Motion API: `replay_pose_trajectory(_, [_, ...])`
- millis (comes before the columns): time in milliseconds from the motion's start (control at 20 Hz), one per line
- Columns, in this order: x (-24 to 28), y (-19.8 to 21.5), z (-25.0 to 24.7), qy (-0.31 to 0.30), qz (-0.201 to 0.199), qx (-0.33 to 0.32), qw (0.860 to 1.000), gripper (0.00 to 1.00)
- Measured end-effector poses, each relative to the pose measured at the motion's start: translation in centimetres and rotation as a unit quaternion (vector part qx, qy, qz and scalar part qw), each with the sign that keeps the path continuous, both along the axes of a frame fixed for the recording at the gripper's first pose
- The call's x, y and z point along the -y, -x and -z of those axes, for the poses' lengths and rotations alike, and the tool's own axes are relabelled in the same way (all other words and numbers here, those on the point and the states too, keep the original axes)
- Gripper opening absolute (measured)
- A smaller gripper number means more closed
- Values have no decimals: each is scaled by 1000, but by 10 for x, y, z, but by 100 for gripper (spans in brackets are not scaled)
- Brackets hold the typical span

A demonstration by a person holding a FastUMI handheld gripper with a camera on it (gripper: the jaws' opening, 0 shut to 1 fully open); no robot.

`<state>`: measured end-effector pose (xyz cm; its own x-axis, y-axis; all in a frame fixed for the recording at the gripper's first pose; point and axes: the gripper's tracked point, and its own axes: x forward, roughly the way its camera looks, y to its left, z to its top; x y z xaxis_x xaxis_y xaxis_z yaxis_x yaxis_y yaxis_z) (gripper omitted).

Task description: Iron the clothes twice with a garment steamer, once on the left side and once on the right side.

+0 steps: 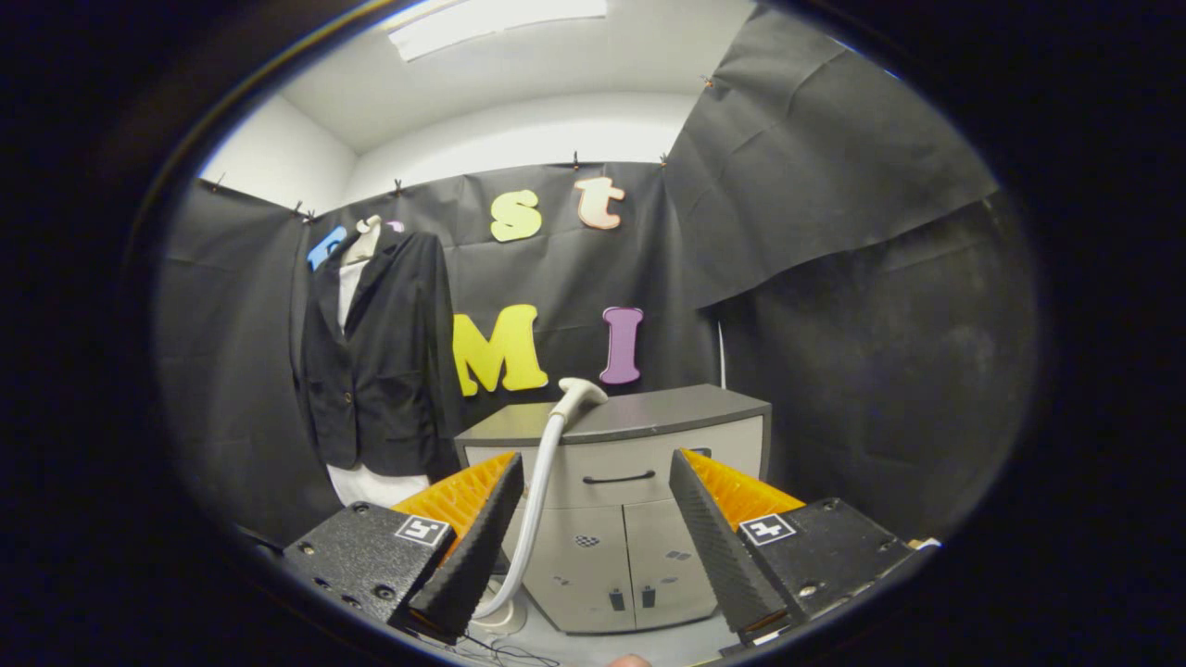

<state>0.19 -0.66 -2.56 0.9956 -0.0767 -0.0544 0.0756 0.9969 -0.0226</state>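
A black jacket [380, 357] over a white garment hangs on a mannequin against the booth wall, well beyond my left finger. The white steamer head [579, 394] rests on the grey top of a cabinet [649, 412], and its pale hose [536, 500] curves down past the inner side of my left finger to the floor. My gripper [595, 477] is open, its fingers spread wide with nothing between them. The cabinet stands just ahead of the fingers, and the steamer head lies beyond the tips.
The cabinet has a light front with a dark drawer handle [619, 479] and two lower doors. A thin white cord [722, 357] runs up the wall behind it. Black cloth closes the booth on the left, back and right.
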Motion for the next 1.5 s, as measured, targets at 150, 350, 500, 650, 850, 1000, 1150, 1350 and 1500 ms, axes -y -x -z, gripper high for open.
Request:
replay_pose_trajectory(150, [-1, -2, 0, 1, 4, 0, 1000, 98])
replay_pose_trajectory(350, [-5, -5, -1, 2, 8, 0, 1000, 98])
replay_pose_trajectory(500, [-10, -9, 0, 8, 10, 0, 1000, 98])
replay_pose_trajectory(650, [-15, -13, 0, 12, 13, -2, 1000, 98])
replay_pose_trajectory(850, [-26, -20, 0, 11, 22, -2, 1000, 98])
replay_pose_trajectory(1000, [-38, -26, 0, 4, 31, -2, 999, 98])
replay_pose_trajectory(1150, [-51, -30, 2, 4, 46, -2, 999, 99])
replay_pose_trajectory(1350, [-70, -36, 3, 15, 62, 0, 998, 98])
replay_pose_trajectory(1500, [-90, -42, 13, -8, 56, -27, 998, 99])
